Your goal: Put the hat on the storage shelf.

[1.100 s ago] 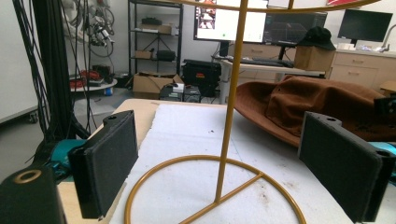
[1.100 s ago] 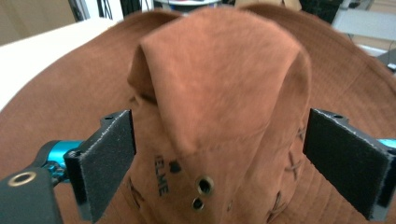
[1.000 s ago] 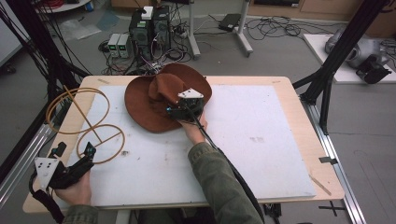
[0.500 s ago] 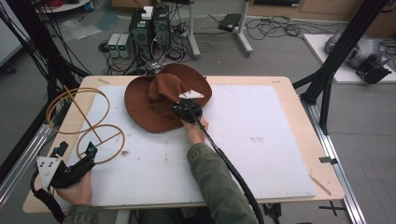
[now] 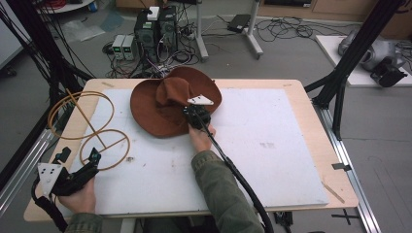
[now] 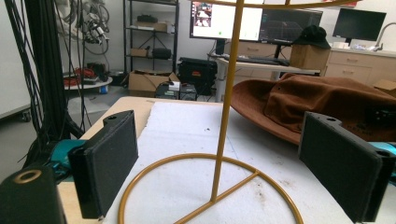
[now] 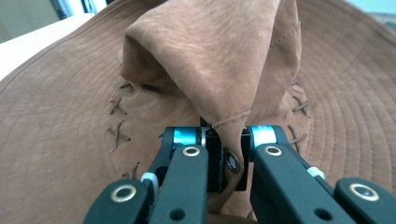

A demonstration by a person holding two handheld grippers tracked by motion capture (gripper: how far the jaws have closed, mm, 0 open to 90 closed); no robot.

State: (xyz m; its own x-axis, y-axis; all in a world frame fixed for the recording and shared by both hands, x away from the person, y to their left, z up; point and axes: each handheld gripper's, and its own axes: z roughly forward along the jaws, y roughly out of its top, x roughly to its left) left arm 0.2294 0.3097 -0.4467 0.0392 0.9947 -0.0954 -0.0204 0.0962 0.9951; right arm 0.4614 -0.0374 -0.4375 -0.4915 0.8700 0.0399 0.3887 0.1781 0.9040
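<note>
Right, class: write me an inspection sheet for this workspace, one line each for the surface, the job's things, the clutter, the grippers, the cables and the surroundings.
Surface: wooden table under a white mat with small dark marks.
Job's things: brown hat lying on the mat, crown creased; gold wire stand at the table's left side.
Clutter: nothing seen.
Grippers: right gripper has just been closing and is shut on a fold of the hat's crown; left gripper open, jaws either side of the stand's post, not touching it.
Cables: a black cable trails from the right gripper along the sleeve.
Surroundings: electronics boxes, loose floor cables, black frame posts.
</note>
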